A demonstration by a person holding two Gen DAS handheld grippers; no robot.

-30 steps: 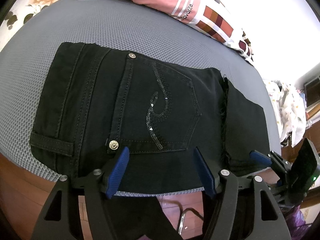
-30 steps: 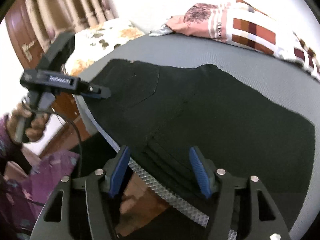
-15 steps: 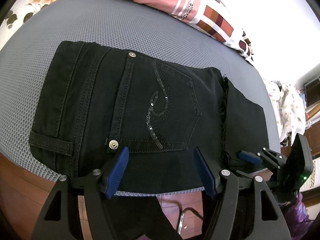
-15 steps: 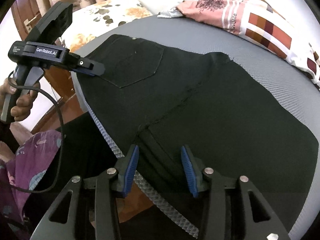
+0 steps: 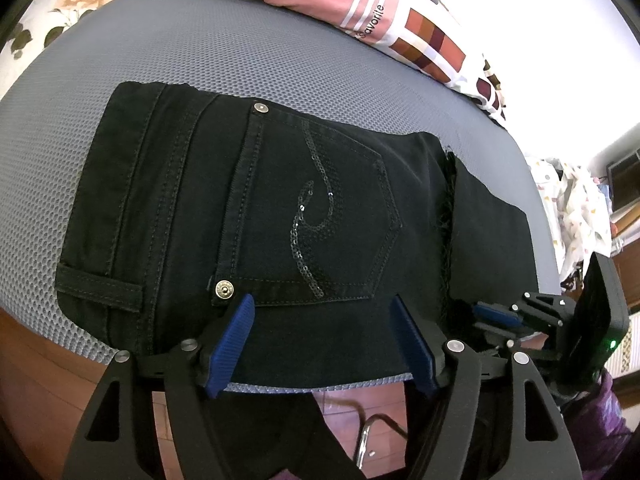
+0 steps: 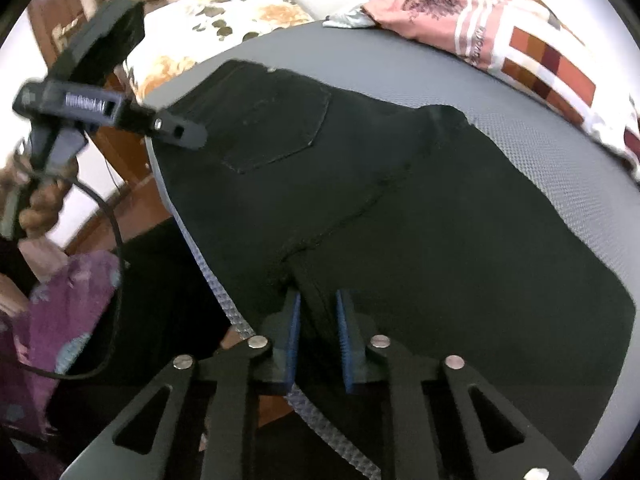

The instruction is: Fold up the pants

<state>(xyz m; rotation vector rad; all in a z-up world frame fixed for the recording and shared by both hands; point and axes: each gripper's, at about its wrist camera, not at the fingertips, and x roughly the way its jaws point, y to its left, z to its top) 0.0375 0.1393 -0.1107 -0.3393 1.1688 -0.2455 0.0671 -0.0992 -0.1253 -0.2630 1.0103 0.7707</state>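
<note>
Black pants (image 5: 280,216) lie flat on a grey mesh surface (image 5: 240,56), back pocket with a sequin swirl facing up. My left gripper (image 5: 324,340) is open, its blue pads over the pants' near edge below the pocket. My right gripper (image 6: 318,336) is shut on a fold of the pants (image 6: 400,220) at the near edge by the crotch seam. The right gripper also shows in the left wrist view (image 5: 496,316), at the right edge of the pants. The left gripper shows in the right wrist view (image 6: 180,132), held by a hand.
A pink patterned cloth (image 5: 380,8) lies at the far edge of the mesh surface. A floral pillow (image 6: 224,28) sits far left. Wooden floor (image 5: 40,380) lies below the near edge. A white printed cloth (image 5: 576,208) hangs at the right.
My right gripper has closed from wide open onto the pants' near edge. My left gripper has stayed open and nearly still.
</note>
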